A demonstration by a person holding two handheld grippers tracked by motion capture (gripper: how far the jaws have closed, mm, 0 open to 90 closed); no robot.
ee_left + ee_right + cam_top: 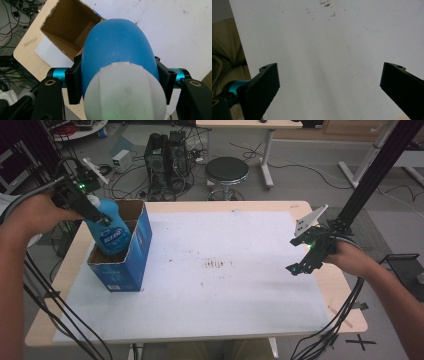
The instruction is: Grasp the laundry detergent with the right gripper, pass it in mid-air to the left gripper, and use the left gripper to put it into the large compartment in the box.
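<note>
My left gripper [117,82] is pinching a blue bottle [109,227] just below its white cap [125,91], jaws pressing on both sides. In the left gripper view the cap and the bottle's body are hiding most of what lies beyond; only one corner of the open cardboard box [68,27] is showing, brown inside. From the high view the bottle's lower part is sitting inside the blue box [131,255] at the table's left, its base concealed by the box wall. Label text is too blurred to read. My right gripper [329,82] is hovering with jaws spread wide over the white mat [324,50], holding nothing.
</note>
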